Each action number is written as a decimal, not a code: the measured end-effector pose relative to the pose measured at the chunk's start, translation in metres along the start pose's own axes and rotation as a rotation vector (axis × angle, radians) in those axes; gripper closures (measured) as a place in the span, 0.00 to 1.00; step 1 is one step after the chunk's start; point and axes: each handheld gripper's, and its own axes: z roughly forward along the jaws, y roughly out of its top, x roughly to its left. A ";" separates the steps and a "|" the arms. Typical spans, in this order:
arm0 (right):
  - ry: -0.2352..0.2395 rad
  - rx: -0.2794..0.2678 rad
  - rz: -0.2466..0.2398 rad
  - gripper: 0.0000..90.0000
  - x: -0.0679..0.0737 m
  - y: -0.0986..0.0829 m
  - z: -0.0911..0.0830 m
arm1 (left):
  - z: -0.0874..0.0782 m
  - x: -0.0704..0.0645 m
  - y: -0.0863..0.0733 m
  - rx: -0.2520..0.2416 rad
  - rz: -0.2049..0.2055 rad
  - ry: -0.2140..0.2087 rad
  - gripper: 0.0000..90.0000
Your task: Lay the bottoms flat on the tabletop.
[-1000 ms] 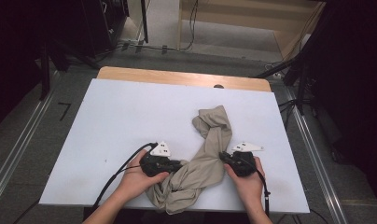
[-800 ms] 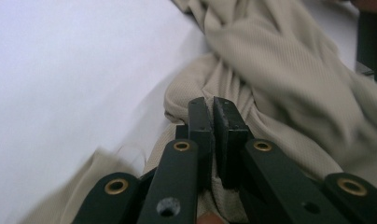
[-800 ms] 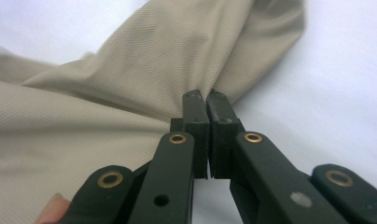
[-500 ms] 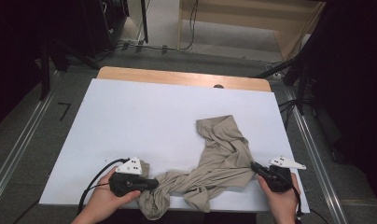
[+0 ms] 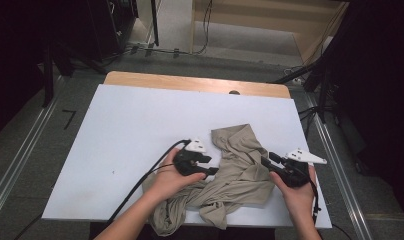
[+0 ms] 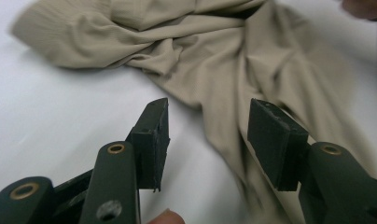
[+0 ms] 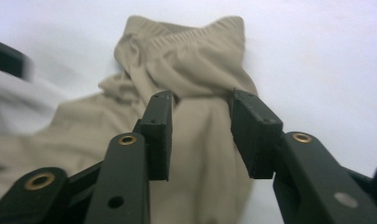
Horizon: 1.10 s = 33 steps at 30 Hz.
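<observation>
A beige garment [image 5: 240,170] lies crumpled on the near right part of the white table [image 5: 130,130], and one end hangs over the near edge. My left gripper [image 5: 212,171] rests at the cloth's left side, pointing right. In the left gripper view it [image 6: 207,140] stands open, with a beige fold [image 6: 214,56] running under its right jaw and nothing between the pads. My right gripper [image 5: 265,161] sits at the cloth's right side, pointing left. It [image 7: 200,135] is open too, low over the cloth, with the ribbed hem [image 7: 191,51] just beyond the jaws.
A wooden strip [image 5: 190,82] runs along the table's far edge. The left gripper's black cable [image 5: 140,182] trails off the near edge. White tabletop spreads to the left and far side. Metal rails [image 5: 20,155] and dark stands flank the table on the floor.
Half a second ago the grippers were wide apart at the near edge with the cloth stretched between them. Both have since moved inward and away from the edge, and the cloth lies slack and bunched.
</observation>
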 end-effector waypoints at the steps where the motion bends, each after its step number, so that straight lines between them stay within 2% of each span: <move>1: 0.005 0.006 -0.002 0.59 0.000 0.003 0.006 | 0.009 0.000 0.003 0.015 -0.003 0.000 0.54; 2: 0.006 0.020 -0.011 0.57 0.001 0.006 0.012 | 0.009 0.000 0.003 0.015 -0.003 0.000 0.54; 3: 0.010 0.030 -0.023 0.55 0.003 0.009 0.018 | 0.024 -0.002 0.006 0.047 -0.019 0.018 0.55; 4: 0.008 0.035 -0.035 0.54 0.004 0.011 0.023 | 0.030 -0.002 0.006 0.066 -0.025 0.029 0.57; 5: 0.008 0.049 -0.040 0.52 0.005 0.013 0.028 | 0.033 -0.004 0.005 0.063 -0.025 0.041 0.59; 6: 0.006 0.063 -0.048 0.49 0.005 0.015 0.033 | 0.034 -0.004 0.006 0.060 -0.024 0.047 0.64; 7: 0.006 0.079 -0.060 0.48 0.005 0.015 0.039 | 0.034 -0.004 0.006 0.060 -0.024 0.047 0.75; 9: -0.004 0.133 -0.084 0.47 0.004 0.014 0.051 | 0.032 -0.003 0.005 0.088 -0.005 0.016 0.98; 10: -0.004 0.133 -0.084 0.47 0.004 0.014 0.051 | 0.031 -0.003 0.004 0.102 0.016 0.000 0.98; 11: -0.024 0.157 -0.088 0.49 0.003 0.013 0.057 | 0.027 -0.003 0.003 0.110 0.028 0.000 0.99; 12: -0.042 0.179 -0.084 0.55 0.002 0.011 0.061 | 0.023 -0.003 0.001 0.113 0.031 -0.004 1.00; 13: -0.068 0.197 -0.068 0.68 -0.001 0.010 0.065 | 0.010 0.003 -0.003 0.089 0.016 0.008 1.00; 14: -0.074 0.186 -0.052 0.76 -0.002 0.010 0.064 | 0.001 0.007 -0.006 0.080 0.013 0.017 1.00; 15: -0.072 0.171 -0.034 0.81 -0.004 0.010 0.063 | -0.009 0.012 -0.010 0.065 0.002 0.032 1.00; 16: -0.080 0.161 -0.021 0.86 -0.006 0.010 0.061 | -0.009 0.012 -0.010 0.065 0.002 0.032 1.00; 17: -0.088 0.146 -0.015 0.90 -0.007 0.011 0.059 | -0.033 0.026 -0.021 0.037 -0.021 0.062 1.00; 18: -0.091 0.133 -0.005 0.92 -0.009 0.011 0.056 | -0.046 0.033 -0.028 0.025 -0.037 0.078 1.00; 19: -0.091 0.133 -0.005 0.92 -0.009 0.011 0.056 | -0.046 0.033 -0.028 0.025 -0.037 0.078 1.00; 21: -0.088 0.094 0.025 0.94 -0.013 0.012 0.050 | -0.074 0.047 -0.043 0.003 -0.067 0.117 1.00; 22: -0.088 0.094 0.025 0.94 -0.013 0.012 0.050 | -0.087 0.054 -0.051 -0.014 -0.085 0.137 1.00; 23: -0.079 0.082 0.039 0.94 -0.013 0.012 0.049 | -0.101 0.061 -0.059 -0.030 -0.104 0.156 1.00; 25: -0.031 0.054 0.068 0.94 -0.013 0.012 0.048 | -0.126 0.071 -0.075 -0.051 -0.137 0.180 1.00; 26: -0.016 0.052 0.066 0.94 -0.011 0.012 0.048 | -0.143 0.075 -0.091 -0.069 -0.162 0.190 1.00; 27: -0.009 0.051 0.059 0.94 -0.008 0.012 0.049 | -0.143 0.075 -0.091 -0.069 -0.162 0.190 1.00; 28: 0.008 0.053 0.051 0.94 -0.004 0.012 0.050 | -0.148 0.075 -0.098 -0.067 -0.170 0.186 1.00; 29: 0.008 0.053 0.051 0.94 -0.004 0.012 0.050 | -0.151 0.073 -0.105 -0.054 -0.161 0.174 1.00; 30: 0.003 0.075 0.042 0.89 0.003 0.013 0.054 | -0.150 0.070 -0.111 -0.030 -0.150 0.158 1.00; 31: 0.003 0.075 0.042 0.89 0.003 0.013 0.054 | -0.150 0.066 -0.115 0.003 -0.125 0.148 1.00; 32: -0.036 0.082 0.046 0.85 0.004 0.013 0.055 | -0.149 0.062 -0.119 0.016 -0.106 0.129 1.00; 33: -0.042 0.077 0.093 0.77 -0.002 0.013 0.056 | -0.149 0.060 -0.121 0.017 -0.099 0.091 0.99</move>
